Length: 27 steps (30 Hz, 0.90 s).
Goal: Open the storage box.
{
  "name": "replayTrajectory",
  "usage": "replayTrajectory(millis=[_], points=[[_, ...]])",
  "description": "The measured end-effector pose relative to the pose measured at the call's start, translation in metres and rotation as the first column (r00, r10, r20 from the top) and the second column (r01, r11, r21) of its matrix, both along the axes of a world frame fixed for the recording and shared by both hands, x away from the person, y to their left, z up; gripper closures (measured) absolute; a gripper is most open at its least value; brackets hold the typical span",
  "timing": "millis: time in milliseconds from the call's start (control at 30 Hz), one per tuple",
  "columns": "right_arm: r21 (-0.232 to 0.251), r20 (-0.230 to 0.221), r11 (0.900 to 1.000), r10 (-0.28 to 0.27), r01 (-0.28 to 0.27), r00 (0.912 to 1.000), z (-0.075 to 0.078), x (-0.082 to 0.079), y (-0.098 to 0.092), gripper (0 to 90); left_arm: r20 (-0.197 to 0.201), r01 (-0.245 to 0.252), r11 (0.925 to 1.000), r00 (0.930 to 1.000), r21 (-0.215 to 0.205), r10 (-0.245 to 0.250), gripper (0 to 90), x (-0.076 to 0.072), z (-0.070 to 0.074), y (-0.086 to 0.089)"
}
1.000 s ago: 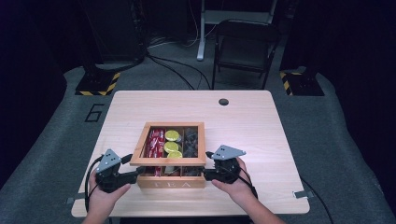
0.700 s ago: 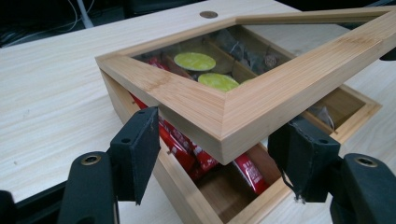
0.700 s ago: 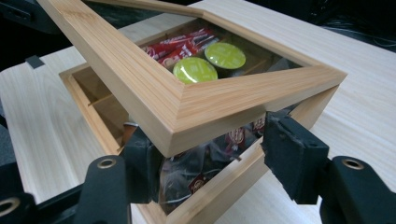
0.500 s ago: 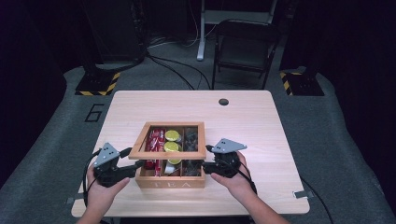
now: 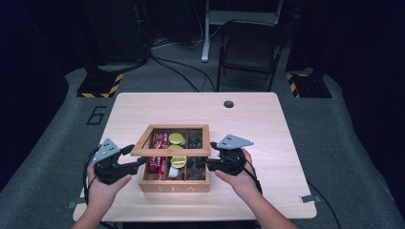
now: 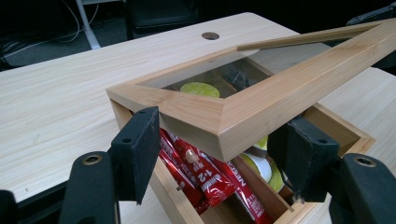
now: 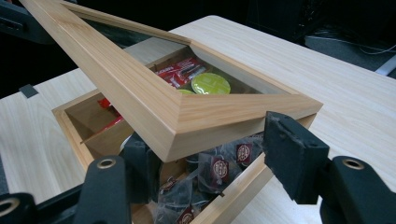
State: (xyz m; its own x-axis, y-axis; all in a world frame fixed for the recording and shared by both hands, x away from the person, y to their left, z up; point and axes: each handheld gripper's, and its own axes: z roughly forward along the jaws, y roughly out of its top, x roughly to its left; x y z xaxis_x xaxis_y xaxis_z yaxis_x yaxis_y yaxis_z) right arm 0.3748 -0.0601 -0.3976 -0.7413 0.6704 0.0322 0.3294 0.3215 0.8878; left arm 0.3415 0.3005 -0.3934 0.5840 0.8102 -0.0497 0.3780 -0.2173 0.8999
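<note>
The glass-paned wooden lid (image 5: 172, 140) is tilted up off the pale wooden tea box (image 5: 174, 180), which stands at the near middle of the light wooden table (image 5: 267, 124). The left gripper (image 5: 138, 162) has its jaws around the lid's near left corner, and the right gripper (image 5: 210, 157) around the near right corner. Inside lie red sachets (image 6: 210, 175), round yellow-green pods (image 7: 211, 84) and dark tea bags (image 7: 219, 170).
</note>
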Motion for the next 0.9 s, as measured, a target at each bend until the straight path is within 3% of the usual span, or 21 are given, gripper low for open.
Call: replayTrajectory(millis=[400,900], points=[[0.008,0.006,1.000,-0.003,0.003,1.0000,0.008,0.006,0.001,40.3,-0.014,0.007,1.0000,0.9999,0.000,-0.007,35.1,0.005,0.008,0.001],[0.037,0.010,0.999,-0.023,0.023,0.9997,0.019,0.016,0.003,40.5,-0.010,-0.020,0.9993,0.9998,-0.032,0.019,36.2,0.017,0.019,0.000]])
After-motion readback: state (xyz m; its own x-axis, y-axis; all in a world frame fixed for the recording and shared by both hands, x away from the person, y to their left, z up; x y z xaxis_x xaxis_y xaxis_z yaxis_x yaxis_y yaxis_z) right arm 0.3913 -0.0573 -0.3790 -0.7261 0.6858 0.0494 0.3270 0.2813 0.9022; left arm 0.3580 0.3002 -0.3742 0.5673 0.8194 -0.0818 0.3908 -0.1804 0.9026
